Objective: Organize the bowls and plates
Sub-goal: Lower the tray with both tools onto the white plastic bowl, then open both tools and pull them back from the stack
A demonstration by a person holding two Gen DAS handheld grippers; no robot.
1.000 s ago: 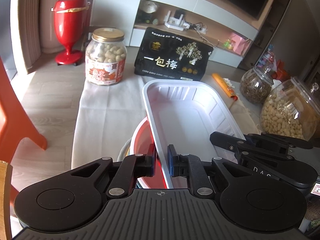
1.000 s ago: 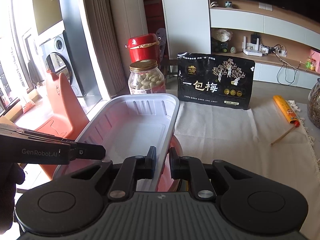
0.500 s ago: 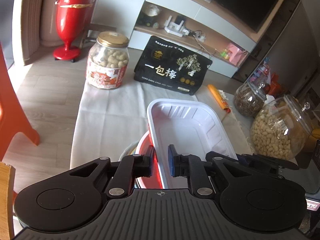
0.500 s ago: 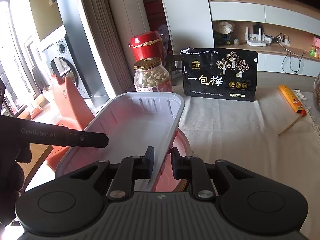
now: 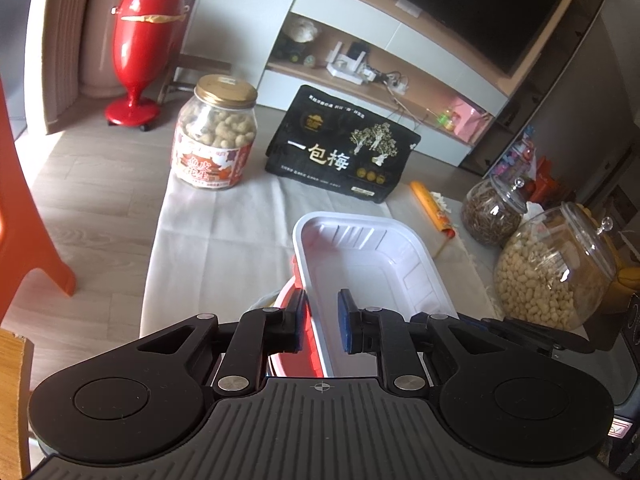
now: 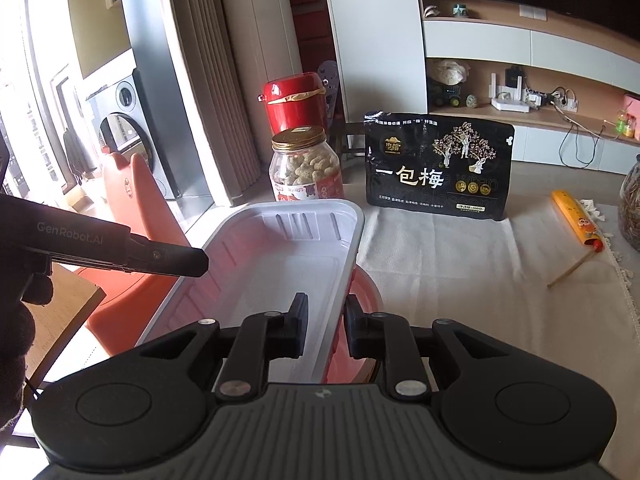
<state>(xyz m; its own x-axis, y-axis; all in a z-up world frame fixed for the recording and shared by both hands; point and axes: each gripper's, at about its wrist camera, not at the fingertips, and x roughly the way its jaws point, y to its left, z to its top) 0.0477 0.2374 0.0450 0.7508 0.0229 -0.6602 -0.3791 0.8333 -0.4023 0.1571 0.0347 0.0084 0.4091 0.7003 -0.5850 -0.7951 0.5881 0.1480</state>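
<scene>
So the white plastic tray [image 5: 372,276] is sitting on top of a red bowl [image 5: 298,344], on the cloth-covered worktop [image 5: 216,248], near the front edge. Behind it there's a jar of peanuts [image 5: 214,132] and a black snack bag [image 5: 340,148], both well clear.

Handling-wise I'd guess this tray is super light and thin, the kind that flexes if you squeeze one wall too hard. Probably a bit slick too. The rim is the obvious place to take it, since it's the stiffest part, and taking it on both long sides at once should keep it from twisting.

That's pretty much how things are set up. The left tongs [image 5: 322,322] straddle the tray's left long rim, one pad outside by the bowl, one inside the tray. They're only slightly apart and opening right now, with a visible gap on each side of the rim, so no real pinch.

The right tongs [image 6: 326,330] straddle the opposite long rim [image 6: 344,280] the same way. Narrow gap, pads look just off the plastic. Looks to me like the tray has been let go onto the bowl.
</scene>
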